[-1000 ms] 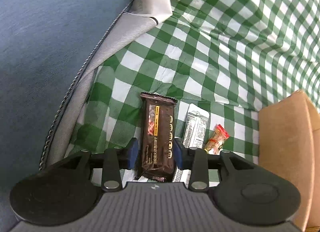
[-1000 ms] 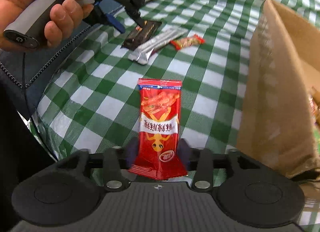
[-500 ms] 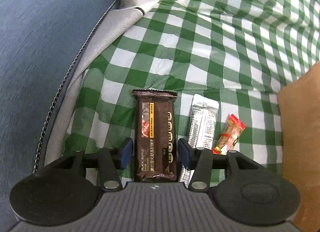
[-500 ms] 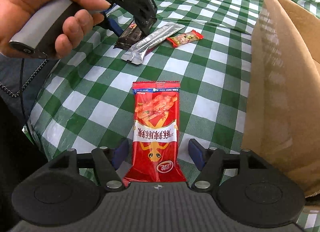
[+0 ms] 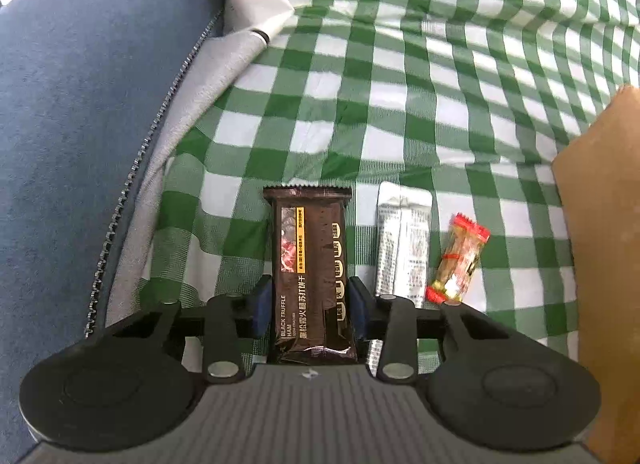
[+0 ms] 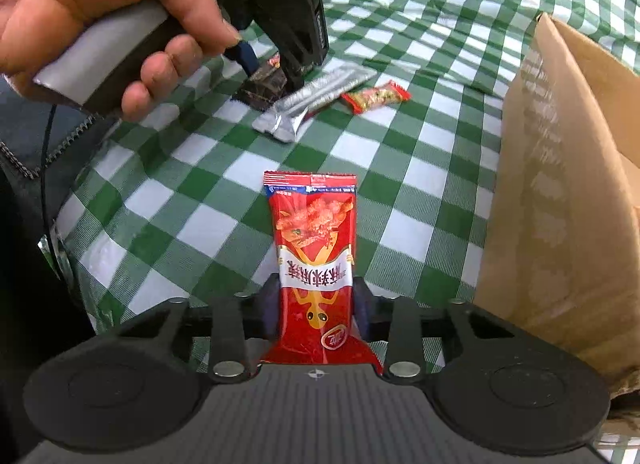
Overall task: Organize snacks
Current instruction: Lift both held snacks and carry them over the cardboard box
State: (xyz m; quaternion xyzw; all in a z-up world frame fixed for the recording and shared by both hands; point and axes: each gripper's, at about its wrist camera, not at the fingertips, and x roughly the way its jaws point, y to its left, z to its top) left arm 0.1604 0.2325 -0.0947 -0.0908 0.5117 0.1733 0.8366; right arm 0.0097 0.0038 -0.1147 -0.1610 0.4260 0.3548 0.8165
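Snacks lie on a green-checked tablecloth point(image 5: 400, 111) near its edge by the person. In the left wrist view, the left gripper point(image 5: 310, 310) is closing on a dark brown cracker packet point(image 5: 310, 264), its blue pads against the packet's 2 long sides; the packet's long axis runs straight ahead along the fingers. Just beside it toward the cardboard box point(image 5: 600, 264) lie a silver sachet point(image 5: 404, 244) and a small red-ended candy point(image 5: 460, 256), both untouched. In the right wrist view, the right gripper point(image 6: 316, 308) is closing on a red snack packet point(image 6: 314, 260), pinching its lower half, long axis again pointing away from the claw. The box point(image 6: 560, 203) stands just to this gripper's right, so the right hand is likely nearer for dropping in.
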